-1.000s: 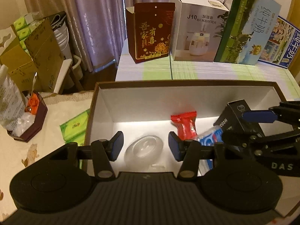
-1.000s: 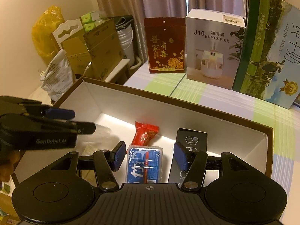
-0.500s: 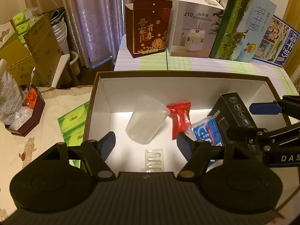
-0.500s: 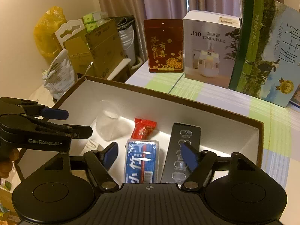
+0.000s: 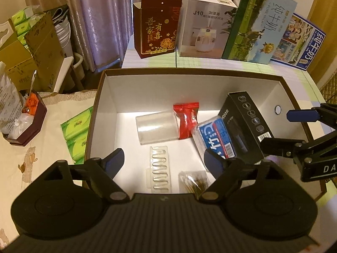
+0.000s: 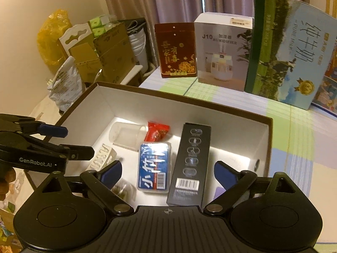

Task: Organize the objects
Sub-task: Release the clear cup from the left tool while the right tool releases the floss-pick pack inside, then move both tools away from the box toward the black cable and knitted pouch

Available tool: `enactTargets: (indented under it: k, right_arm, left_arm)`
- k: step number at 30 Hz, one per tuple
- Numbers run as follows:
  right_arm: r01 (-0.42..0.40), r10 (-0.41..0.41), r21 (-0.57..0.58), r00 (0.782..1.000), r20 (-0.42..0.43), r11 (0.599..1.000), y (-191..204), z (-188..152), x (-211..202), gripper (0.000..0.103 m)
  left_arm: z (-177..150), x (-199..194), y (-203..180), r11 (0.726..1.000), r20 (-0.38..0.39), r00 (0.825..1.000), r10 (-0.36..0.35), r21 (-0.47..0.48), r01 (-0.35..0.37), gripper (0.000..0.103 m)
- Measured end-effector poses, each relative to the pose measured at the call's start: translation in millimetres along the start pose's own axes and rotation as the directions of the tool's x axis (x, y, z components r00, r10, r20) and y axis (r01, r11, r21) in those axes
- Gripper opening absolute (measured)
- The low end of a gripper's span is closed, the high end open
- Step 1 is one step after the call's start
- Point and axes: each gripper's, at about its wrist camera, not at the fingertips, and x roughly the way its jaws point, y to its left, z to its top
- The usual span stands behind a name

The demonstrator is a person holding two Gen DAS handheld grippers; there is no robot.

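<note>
A brown-rimmed white box point(image 5: 189, 71) holds a clear plastic cup point(image 5: 155, 127) lying on its side, a red snack packet point(image 5: 186, 120), a blue-labelled clear pack point(image 5: 214, 139) and a long black box point(image 5: 246, 126). A clear blister strip point(image 5: 160, 168) and a small bag of brown bits point(image 5: 195, 181) lie nearer the front wall. My left gripper point(image 5: 165, 159) hovers over the box's near left part, its jaws opening with nothing pressed between them. My right gripper point(image 6: 168, 170) hangs over the blue pack point(image 6: 154, 168) and black box point(image 6: 192, 162), its jaws opening wide, clear of both.
Behind the box stand a dark red carton point(image 5: 159, 33), a white humidifier box point(image 5: 205, 29) and tall milk cartons point(image 5: 259, 27). Green tissue packs point(image 5: 75, 130) and a dark tray of clutter point(image 5: 25, 124) lie to the left. A hand point(image 6: 5, 181) holds the left gripper.
Both grippers opened and drew back and up. The clear cup left the left fingers and lies on its side. The blue pack left the right fingers and rests in the box.
</note>
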Motion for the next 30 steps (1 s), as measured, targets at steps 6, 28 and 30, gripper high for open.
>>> enactTargets:
  k: [6, 28, 30]
  right_arm:
    - [0.01, -0.01, 0.018, 1.0, -0.002, 1.0, -1, -11, -15, 0.1]
    - [0.024, -0.026, 0.066, 0.999, 0.031, 0.998, 5, -56, -77, 0.101]
    - [0.024, -0.026, 0.072, 0.999, 0.034, 0.997, 5, -60, -82, 0.101]
  left_arm:
    - [-8, -9, -6, 1.0, -0.006, 1.0, -0.006, -0.001, 0.006, 0.083]
    - [-48, -63, -37, 1.0, 0.015, 1.0, -0.006, -0.03, 0.006, 0.086]
    - [-52, -67, -41, 0.999, 0.016, 1.0, -0.008, -0.03, 0.009, 0.086]
